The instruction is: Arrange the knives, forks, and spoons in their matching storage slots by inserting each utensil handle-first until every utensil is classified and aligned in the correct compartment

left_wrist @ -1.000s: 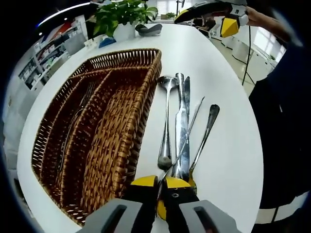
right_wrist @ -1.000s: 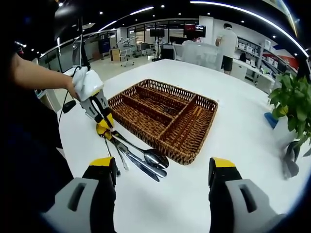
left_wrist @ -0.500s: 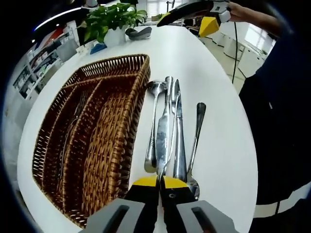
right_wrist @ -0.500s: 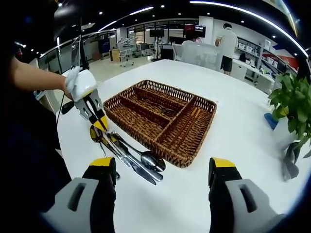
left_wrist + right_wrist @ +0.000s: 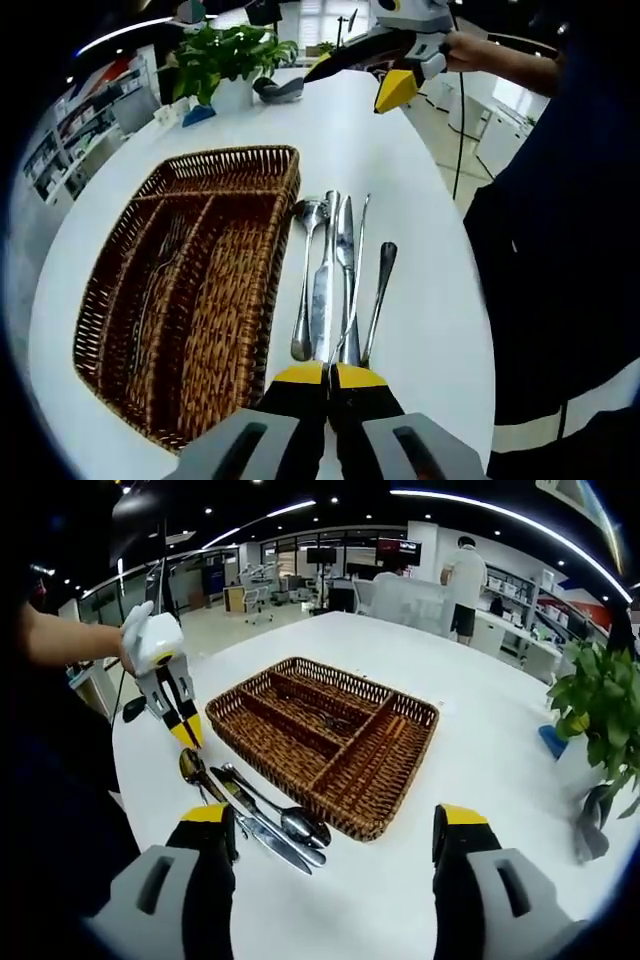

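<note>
- Utensils [image 5: 335,280] lie side by side on the white worktop [image 5: 420,200], just right of the wicker basket [image 5: 190,290].
- Left gripper [image 5: 330,376]: fingers pressed together, gripping nothing visible.
- Right gripper [image 5: 335,830]: fingers spread wide, empty.

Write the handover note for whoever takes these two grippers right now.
Left gripper: jaws shut, raised over the near ends of the loose cutlery; I cannot tell whether it pinches anything.
Right gripper: jaws open, empty, facing the brown wicker divided basket.
Done: some steel forks lie in one basket compartment.
Left: the loose steel spoons and knives lie side by side on the white table beside the basket; each needs slotting handle-first.
</note>
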`<control>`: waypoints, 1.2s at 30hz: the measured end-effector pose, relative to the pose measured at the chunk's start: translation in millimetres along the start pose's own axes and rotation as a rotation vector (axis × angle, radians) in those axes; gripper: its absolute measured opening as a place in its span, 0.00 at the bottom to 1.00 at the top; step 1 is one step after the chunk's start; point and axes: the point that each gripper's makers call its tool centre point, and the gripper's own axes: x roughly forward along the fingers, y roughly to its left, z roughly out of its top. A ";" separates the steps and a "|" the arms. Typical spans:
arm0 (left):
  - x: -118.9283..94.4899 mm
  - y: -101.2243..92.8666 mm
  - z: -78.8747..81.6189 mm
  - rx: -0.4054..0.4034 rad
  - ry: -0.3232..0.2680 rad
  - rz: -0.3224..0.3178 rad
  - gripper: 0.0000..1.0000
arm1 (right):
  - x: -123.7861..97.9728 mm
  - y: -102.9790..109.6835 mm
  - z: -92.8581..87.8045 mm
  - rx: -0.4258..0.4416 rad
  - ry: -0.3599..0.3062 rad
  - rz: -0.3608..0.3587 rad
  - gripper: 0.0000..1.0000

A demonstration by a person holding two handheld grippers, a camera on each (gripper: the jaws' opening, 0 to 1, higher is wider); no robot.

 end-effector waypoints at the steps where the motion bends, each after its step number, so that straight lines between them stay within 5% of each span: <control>1: -2.5 1.1 1.1 -0.001 -0.004 -0.002 0.00 | 0.0 -0.3 0.3 0.001 -0.001 -0.002 0.83; 10: -22.8 32.3 14.3 -0.012 -0.025 0.010 0.00 | -0.6 -2.1 0.6 0.011 -0.003 -0.012 0.84; 20: -35.6 102.8 11.5 -0.047 0.027 0.068 0.00 | -1.4 -5.3 1.0 0.007 0.012 -0.021 0.84; 29: -31.5 161.6 8.4 -0.136 0.039 0.132 0.00 | -1.5 -6.2 4.0 0.000 0.021 -0.033 0.84; 36: -12.8 173.3 -1.3 -0.153 0.107 0.114 0.00 | 0.9 -9.1 3.7 -0.009 0.036 -0.039 0.84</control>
